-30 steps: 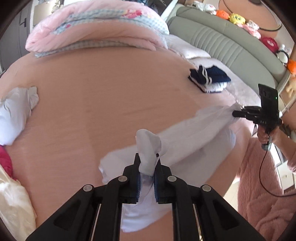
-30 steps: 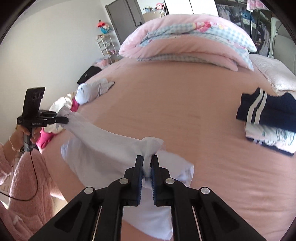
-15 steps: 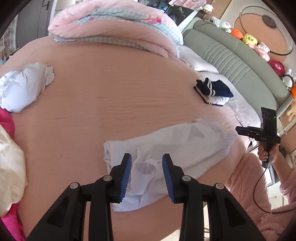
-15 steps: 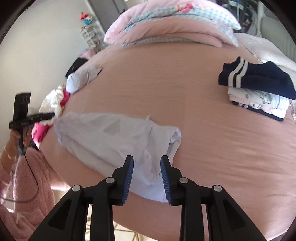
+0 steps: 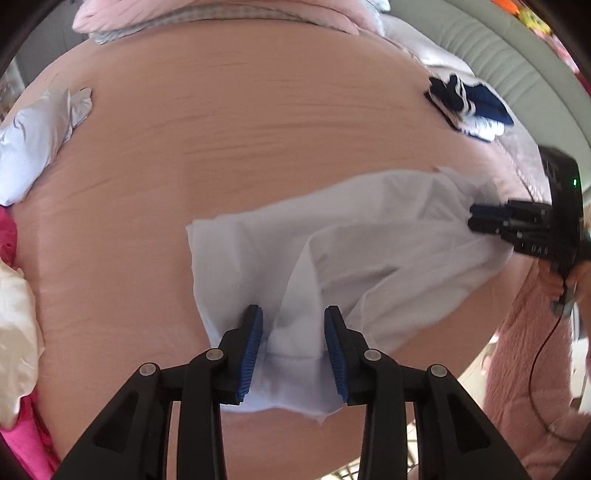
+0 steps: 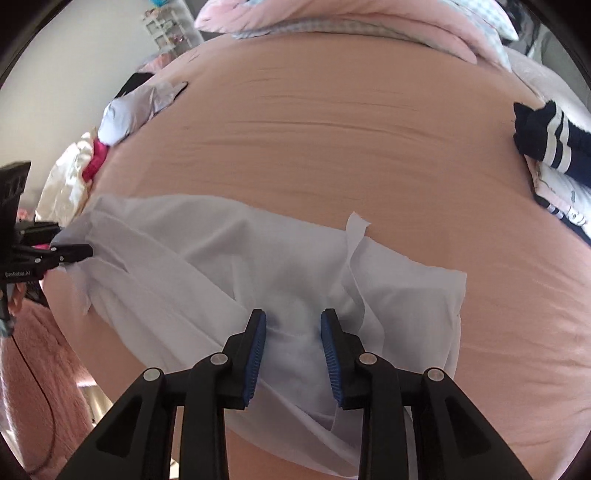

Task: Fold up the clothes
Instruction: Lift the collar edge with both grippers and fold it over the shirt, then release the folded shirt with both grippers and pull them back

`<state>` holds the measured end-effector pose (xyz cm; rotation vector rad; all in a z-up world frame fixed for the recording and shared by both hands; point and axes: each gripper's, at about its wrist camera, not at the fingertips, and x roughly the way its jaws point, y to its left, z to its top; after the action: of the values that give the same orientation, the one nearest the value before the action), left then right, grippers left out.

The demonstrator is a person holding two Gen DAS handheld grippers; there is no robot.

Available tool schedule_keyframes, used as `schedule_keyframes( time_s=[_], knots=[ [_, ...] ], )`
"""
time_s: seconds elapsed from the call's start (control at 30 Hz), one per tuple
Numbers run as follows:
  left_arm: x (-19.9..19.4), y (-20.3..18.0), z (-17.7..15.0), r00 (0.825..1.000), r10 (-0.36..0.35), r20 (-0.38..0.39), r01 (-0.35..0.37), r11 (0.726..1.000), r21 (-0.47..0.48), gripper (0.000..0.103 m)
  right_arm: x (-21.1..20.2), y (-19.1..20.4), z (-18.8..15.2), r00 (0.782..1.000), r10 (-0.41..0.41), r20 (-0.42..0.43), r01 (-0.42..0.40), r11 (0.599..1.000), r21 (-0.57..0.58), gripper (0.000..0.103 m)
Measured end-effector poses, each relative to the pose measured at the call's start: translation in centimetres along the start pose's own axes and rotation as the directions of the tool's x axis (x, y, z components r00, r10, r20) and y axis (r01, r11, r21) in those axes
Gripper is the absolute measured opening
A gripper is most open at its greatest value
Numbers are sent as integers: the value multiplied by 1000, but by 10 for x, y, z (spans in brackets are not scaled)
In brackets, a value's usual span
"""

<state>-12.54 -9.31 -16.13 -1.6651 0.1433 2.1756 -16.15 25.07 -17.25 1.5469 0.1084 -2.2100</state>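
White garment (image 5: 332, 251) is thin, light, very soft, slides easily. Both grippers' fingers (image 5: 255, 339) (image 6: 258, 339) stand apart w/ cloth between them, not pinched; take hem edge.

A home bedroom: a bed (image 5: 258, 122) with a peach sheet, a folded pink quilt (image 6: 332, 18) at its head, a grey padded headboard (image 5: 498, 62) alongside.

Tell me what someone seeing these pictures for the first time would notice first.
Probably the white garment, spread crumpled across the near part of the pink bed. Next, the two black grippers with blue pads: the left gripper and the right gripper both hang open over the cloth. A navy striped folded pile sits toward the bed's right side.
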Motion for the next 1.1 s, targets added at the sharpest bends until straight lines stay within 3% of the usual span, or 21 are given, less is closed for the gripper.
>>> schedule_keyframes(
  time_s=[0.1,0.2,0.3,0.43,0.6,0.67,0.7,0.8,0.87,1.0,1.1],
  knots=[
    [-10,6,-16,999,44,-30,-43,998,36,31,-18,1,-8,998,-50,-28,47,996,-81,34],
    [-22,19,-24,996,82,-30,-82,997,15,31,-38,0,-14,993,-107,-57,97,983,-156,34],
    [-34,32,-28,998,11,-59,-14,999,-45,31,-57,-3,-19,985,-156,-72,138,969,-206,34],
    [-55,35,-31,993,-114,-9,112,988,-109,33,-68,-11,-9,993,-122,10,122,990,-71,34],
    [-62,-2,-16,989,-115,97,118,992,-32,38,-54,-11,1,994,-49,96,40,995,94,34],
    [-47,-4,-7,987,-94,132,99,995,-30,38,-31,-5,3,997,-37,71,30,995,100,34],
    [-36,-5,-2,989,-77,127,83,996,-40,38,-21,-1,1,997,-68,42,65,995,81,34],
    [-2,1,6,1000,-14,18,16,995,-93,38,-4,17,-8,978,-205,-26,204,979,-26,35],
    [6,2,2,1000,-5,9,6,995,-102,38,-13,28,-21,968,-249,-22,245,963,-112,41],
    [3,2,-7,999,39,36,-36,996,-86,38,-27,31,-52,956,-277,-99,248,939,-240,43],
    [-3,0,-3,993,108,55,-101,989,-106,38,-41,13,-57,954,-278,-108,257,950,-179,43]
  ],
)
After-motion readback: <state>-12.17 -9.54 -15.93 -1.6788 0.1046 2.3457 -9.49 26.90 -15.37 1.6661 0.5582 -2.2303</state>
